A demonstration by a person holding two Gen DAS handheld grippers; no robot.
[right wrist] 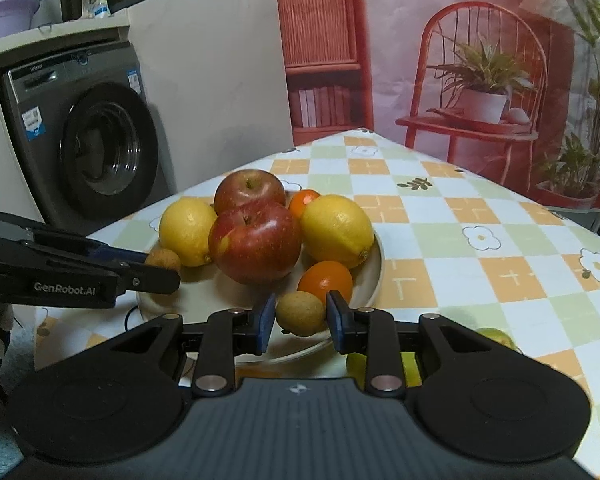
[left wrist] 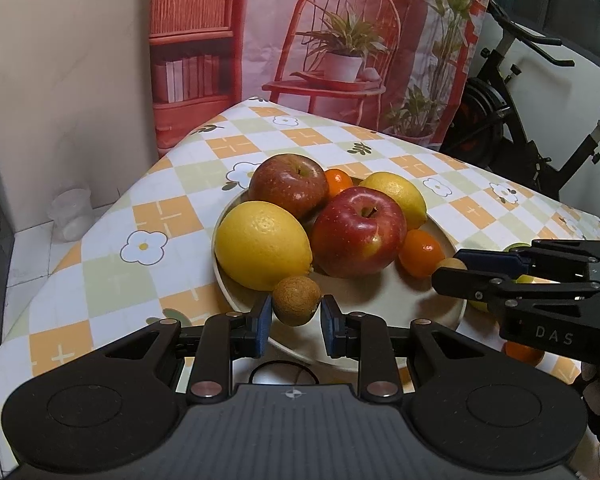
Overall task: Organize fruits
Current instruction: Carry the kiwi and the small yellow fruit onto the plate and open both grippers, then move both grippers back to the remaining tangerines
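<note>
My left claw (left wrist: 296, 316) is clamped on a small brown fruit (left wrist: 296, 300), with a blue pad pressed on each side of it. The fruit hangs just over the near rim of the cream plate (left wrist: 380, 300). To the left of this claw the checked tablecloth (left wrist: 112, 264) soon ends at its edge — there is not much room that way. Ahead of the claw the plate is crowded: a big lemon (left wrist: 262, 244), two red apples (left wrist: 358, 232) and small oranges (left wrist: 420, 254) sit close together. A bare patch of plate lies just ahead and to the right.

My right claw (right wrist: 301, 316) is clamped on another small brown fruit (right wrist: 300, 314), also over the near rim of the plate (right wrist: 374, 276). To the right of this claw the tablecloth (right wrist: 480, 272) is wide and open, with lots of room. Just below the claw on the right, greenish fruits (right wrist: 496, 336) lie on the cloth.

The table stands in a room with a washing machine (right wrist: 96, 140) on the left, a cloth backdrop of a red chair (right wrist: 484, 80) behind, and an exercise bike (left wrist: 532, 120) on the right.
</note>
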